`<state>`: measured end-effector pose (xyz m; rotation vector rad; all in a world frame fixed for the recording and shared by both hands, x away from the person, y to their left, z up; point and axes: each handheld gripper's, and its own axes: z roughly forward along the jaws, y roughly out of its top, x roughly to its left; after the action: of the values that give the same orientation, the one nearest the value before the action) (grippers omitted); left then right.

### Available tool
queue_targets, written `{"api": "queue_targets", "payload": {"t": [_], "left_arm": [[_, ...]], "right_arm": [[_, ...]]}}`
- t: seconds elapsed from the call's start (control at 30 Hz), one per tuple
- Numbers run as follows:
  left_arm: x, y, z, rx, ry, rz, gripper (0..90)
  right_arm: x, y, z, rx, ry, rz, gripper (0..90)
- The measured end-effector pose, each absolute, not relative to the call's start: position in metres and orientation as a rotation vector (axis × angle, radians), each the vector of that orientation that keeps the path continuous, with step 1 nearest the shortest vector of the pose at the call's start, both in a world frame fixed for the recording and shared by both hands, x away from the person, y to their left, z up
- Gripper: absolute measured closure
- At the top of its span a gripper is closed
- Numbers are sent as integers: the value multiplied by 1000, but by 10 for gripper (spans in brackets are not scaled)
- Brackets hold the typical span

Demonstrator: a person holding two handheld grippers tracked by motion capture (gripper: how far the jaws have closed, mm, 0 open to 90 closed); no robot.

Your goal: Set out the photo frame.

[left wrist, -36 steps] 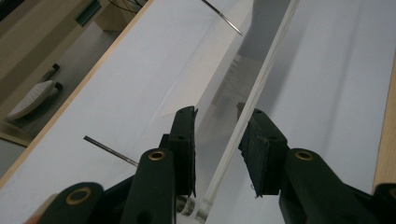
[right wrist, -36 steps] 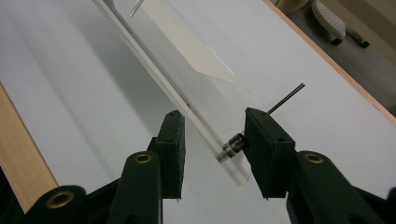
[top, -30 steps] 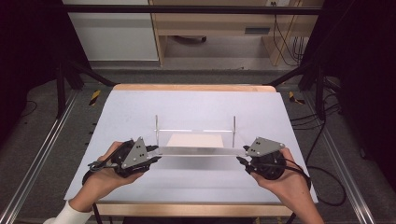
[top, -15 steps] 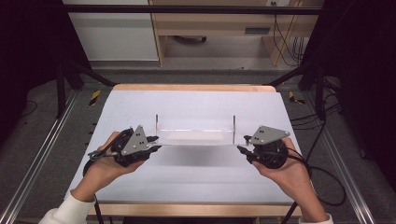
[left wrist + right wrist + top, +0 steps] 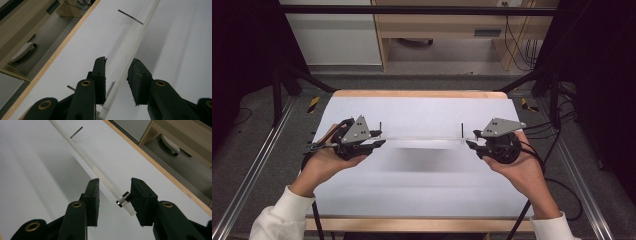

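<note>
A clear panel (image 5: 422, 139) spans above the counter (image 5: 422, 180) between the left claw (image 5: 379, 142) and the right claw (image 5: 469, 143).

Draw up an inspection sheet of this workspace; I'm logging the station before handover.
Surface: white sheet over a wood-edged table, flat, with a soft shadow below the job's thing.
Job's things: long clear plastic strip spanning both grippers, with two thin dark pins standing from it and a small silver metal cylinder at its right end.
Clutter: nothing seen.
Grippers: left gripper and right gripper each straddle one end of the strip; whether the jaws clamp it cannot be told.
Cables: black cable trails from the right gripper off the table.
Surroundings: metal frame rails, grey floor, wooden furniture behind.
</note>
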<state>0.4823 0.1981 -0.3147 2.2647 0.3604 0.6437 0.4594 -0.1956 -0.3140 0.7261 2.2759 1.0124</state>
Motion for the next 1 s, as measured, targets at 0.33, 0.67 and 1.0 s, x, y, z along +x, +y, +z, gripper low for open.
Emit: {"api": "queue_targets", "payload": {"t": [0.33, 0.67, 1.0], "left_arm": [[500, 201, -307, 2257, 367, 595, 662], [518, 199, -298, 2256, 378, 595, 647], [536, 201, -291, 2262, 392, 572, 627]], "right_arm": [[472, -196, -306, 745, 2269, 1025, 601], [489, -196, -298, 767, 2261, 1038, 593], [500, -196, -291, 779, 2260, 1054, 599]]}}
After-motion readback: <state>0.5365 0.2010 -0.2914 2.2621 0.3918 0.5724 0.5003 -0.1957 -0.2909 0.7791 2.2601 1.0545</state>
